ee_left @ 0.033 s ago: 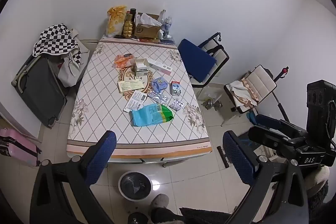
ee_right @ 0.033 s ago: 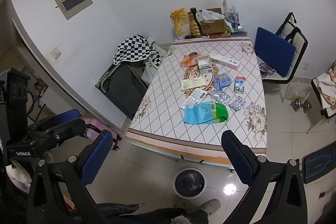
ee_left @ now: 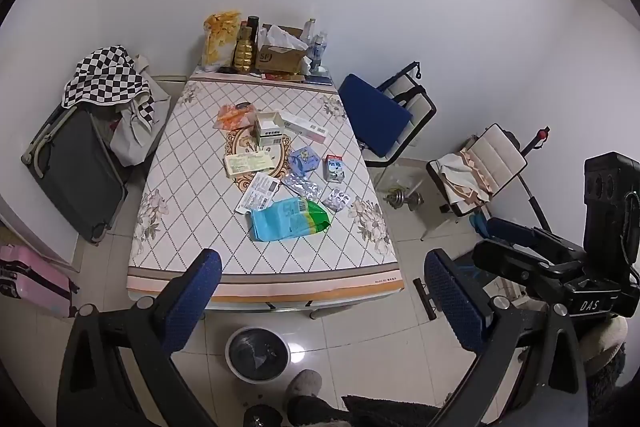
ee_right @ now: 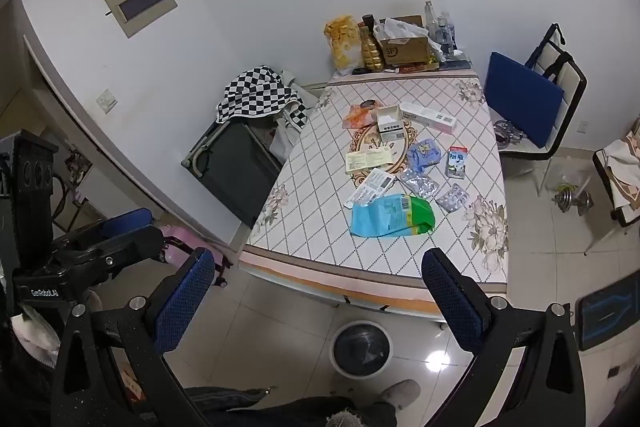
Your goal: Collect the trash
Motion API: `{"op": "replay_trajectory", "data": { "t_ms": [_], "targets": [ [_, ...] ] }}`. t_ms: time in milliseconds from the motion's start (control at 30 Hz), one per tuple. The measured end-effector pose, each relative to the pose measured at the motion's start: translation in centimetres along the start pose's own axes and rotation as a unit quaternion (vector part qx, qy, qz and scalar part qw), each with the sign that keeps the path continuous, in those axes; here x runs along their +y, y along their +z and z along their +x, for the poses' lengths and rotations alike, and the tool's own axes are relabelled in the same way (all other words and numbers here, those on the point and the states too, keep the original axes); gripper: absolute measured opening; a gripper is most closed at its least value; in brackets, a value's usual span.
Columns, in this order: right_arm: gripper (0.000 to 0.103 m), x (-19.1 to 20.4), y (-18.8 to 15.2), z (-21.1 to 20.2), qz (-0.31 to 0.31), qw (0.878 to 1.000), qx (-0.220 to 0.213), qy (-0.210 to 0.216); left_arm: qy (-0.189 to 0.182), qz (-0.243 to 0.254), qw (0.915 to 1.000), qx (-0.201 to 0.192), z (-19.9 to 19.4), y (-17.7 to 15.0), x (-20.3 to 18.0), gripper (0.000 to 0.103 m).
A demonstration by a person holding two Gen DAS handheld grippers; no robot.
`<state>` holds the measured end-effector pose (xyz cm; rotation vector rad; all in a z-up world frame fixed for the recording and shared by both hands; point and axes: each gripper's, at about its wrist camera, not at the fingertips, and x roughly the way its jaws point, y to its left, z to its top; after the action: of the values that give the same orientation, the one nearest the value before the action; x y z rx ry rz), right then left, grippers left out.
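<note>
2 grippers, left gripper (ee_left: 320, 291) and right gripper (ee_right: 318, 285), hang with fingers wide apart and empty. Nearest the table's front edge (ee_left: 264, 277) lies a crumpled blue-green plastic bag (ee_left: 290, 219), long axis crosswise, ahead of both; neither looks clearly nearer.

"SF" on cardboard box (ee_left: 279, 58); "Pure Milk" on small carton (ee_right: 456, 161).

The right hand-held gripper (ee_right: 320, 291) hangs wide open above the bin (ee_right: 362, 347), short of the littered table (ee_right: 320, 211).

left gripper (ee_left: 322, 299) fingers spread, right gripper (ee_right: 318, 297) likewise
</note>
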<state>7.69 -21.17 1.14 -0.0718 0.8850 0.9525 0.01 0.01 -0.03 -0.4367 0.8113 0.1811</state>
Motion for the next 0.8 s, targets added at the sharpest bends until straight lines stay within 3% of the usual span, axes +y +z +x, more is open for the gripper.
{"op": "replay_trajectory", "data": {
  "t_ms": [500,800],
  "targets": [
    [0.103,0.3,0.1,0.2,0.0,1.0,0.0,0.002,-0.006,0.007,0.9999,0.007,0.3,1.8,-0.4,0.103],
    [0.103,-1.1,0.2,-0.1,0.005,1.0,0.001,0.014,-0.014,0.022,0.9996,0.007,0.5,0.7,-1.5,0.103]
  ]
}}
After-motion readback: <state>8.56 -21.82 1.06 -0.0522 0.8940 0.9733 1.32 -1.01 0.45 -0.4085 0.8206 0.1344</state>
